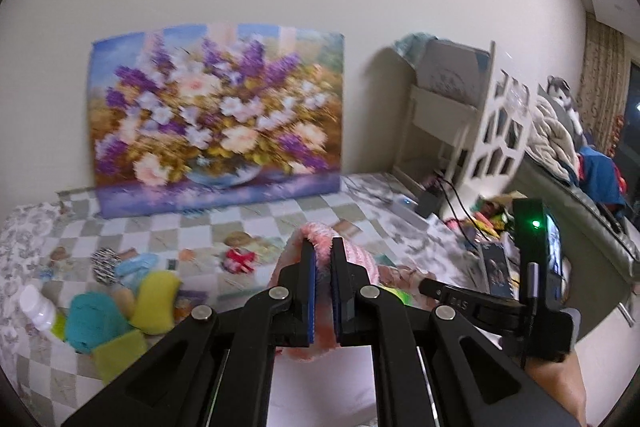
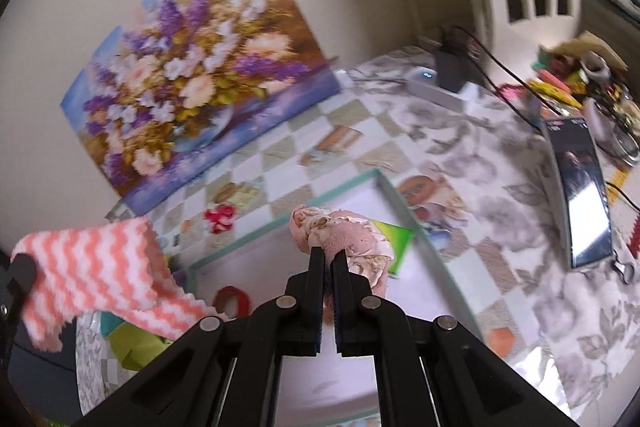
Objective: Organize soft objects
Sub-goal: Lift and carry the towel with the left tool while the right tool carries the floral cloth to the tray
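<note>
Two handheld grippers work over a table covered in a checked, floral-print cloth [image 2: 460,155]. The left gripper [image 1: 323,247] has its jaws clenched on the fluffy edge of a pink-and-white zigzag cloth [image 2: 92,267], which drapes down from the fingers at the left of the right wrist view. The right gripper [image 2: 329,259] is pinched tight on a bunched pink floral fabric [image 2: 344,231], lifted above a shallow white tray with a teal rim [image 2: 400,203]; a green piece [image 2: 394,243] lies in the tray behind the fabric.

To the left on the table sits a heap of soft things: yellow sponges [image 1: 156,301], a teal cloth [image 1: 94,321], a black-and-white patterned ball [image 1: 105,264], and a white bottle [image 1: 37,307]. A small red bow [image 1: 239,259] lies further back. Behind everything, a flower painting [image 1: 216,115] leans against the wall, with a white rack [image 1: 468,115] to its right.
</note>
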Tool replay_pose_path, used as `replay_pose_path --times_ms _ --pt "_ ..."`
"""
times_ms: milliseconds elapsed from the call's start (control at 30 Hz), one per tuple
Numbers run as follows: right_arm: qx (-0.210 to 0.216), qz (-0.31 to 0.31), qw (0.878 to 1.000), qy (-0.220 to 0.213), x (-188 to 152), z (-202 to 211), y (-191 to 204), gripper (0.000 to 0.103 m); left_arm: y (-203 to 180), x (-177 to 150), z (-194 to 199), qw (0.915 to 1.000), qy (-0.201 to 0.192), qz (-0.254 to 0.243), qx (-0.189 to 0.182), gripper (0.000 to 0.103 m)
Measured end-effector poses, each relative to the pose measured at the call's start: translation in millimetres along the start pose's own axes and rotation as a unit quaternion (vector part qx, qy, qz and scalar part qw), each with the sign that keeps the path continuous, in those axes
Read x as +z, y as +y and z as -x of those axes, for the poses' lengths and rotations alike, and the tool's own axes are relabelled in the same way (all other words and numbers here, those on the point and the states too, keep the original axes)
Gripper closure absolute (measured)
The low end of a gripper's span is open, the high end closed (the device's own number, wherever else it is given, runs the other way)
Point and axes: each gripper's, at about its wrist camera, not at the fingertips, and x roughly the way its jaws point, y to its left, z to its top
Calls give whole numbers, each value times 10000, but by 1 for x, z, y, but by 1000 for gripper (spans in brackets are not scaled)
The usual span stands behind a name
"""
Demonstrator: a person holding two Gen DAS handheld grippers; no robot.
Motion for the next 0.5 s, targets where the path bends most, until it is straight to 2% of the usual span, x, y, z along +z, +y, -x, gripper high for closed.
replay_pose_path --times_ms 267,500 --pt "-193 -18 9991 386 -7 -18 -10 99 -19 -18 -35 9974 650 -102 -289 97" --pt "-271 24 9979 591 -13 -29 -9 99 -9 -35 -74 9928 1195 40 -85 97"
